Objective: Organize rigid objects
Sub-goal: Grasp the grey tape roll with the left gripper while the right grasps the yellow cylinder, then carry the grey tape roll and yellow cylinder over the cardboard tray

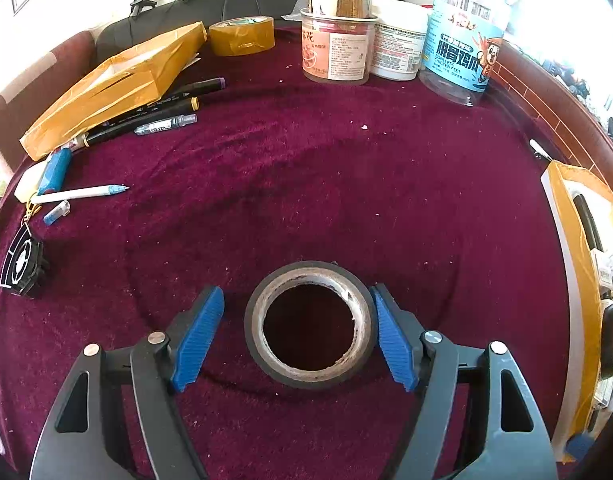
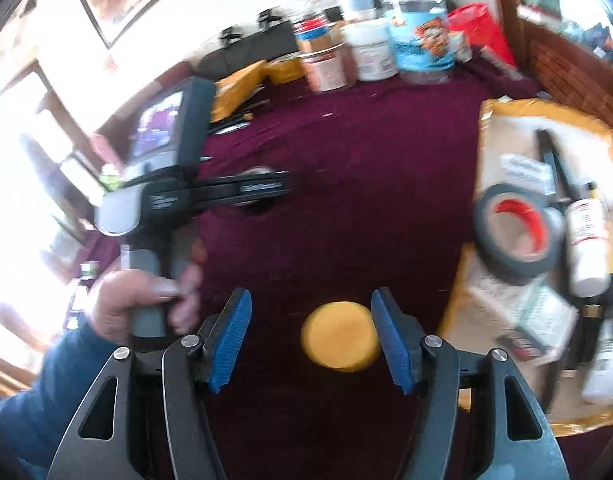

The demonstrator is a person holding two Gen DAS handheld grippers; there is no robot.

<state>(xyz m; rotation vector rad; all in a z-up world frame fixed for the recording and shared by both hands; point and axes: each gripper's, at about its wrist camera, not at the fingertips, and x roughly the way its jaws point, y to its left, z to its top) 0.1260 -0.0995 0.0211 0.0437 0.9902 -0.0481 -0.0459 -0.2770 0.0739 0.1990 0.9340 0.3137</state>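
a dark red velvet cloth covers the table, with jars at the far edge and pens at the left. the left gripper stands open around a black tape roll lying flat on the cloth; its right pad looks to touch the rim, the left pad stays clear. the right gripper is open, with a blurred yellow disc between its 2 pads, just beside the right one. a tape-covered box at the right holds another black tape roll.
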